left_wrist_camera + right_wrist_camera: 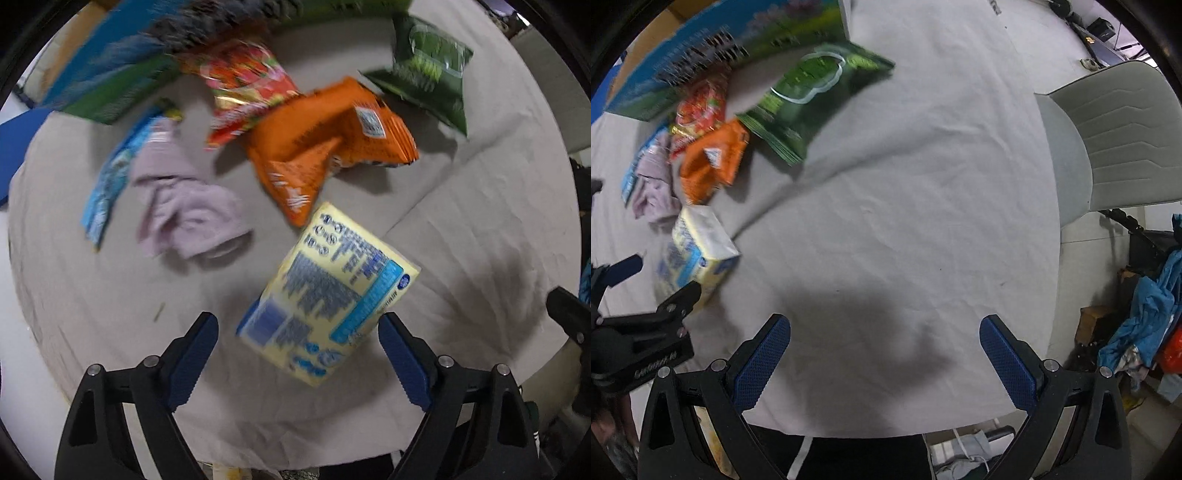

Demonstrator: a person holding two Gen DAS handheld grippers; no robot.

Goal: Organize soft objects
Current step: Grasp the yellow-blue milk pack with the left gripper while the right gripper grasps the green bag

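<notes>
Yellow tissue pack (328,291) lies on the table (461,229) just ahead of the left gripper (297,334), fingers wide, nothing held — likely light, squashy, slick film — best pinched across its short sides.

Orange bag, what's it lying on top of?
The orange bag overlaps the red bag's lower edge and rests on the grey cloth. Anything hidden beneath it cannot be seen.

grey chair (1115,144) beside the cloth-covered desk (923,184) | blue cloth heap (1141,317) on floor below chair
</notes>
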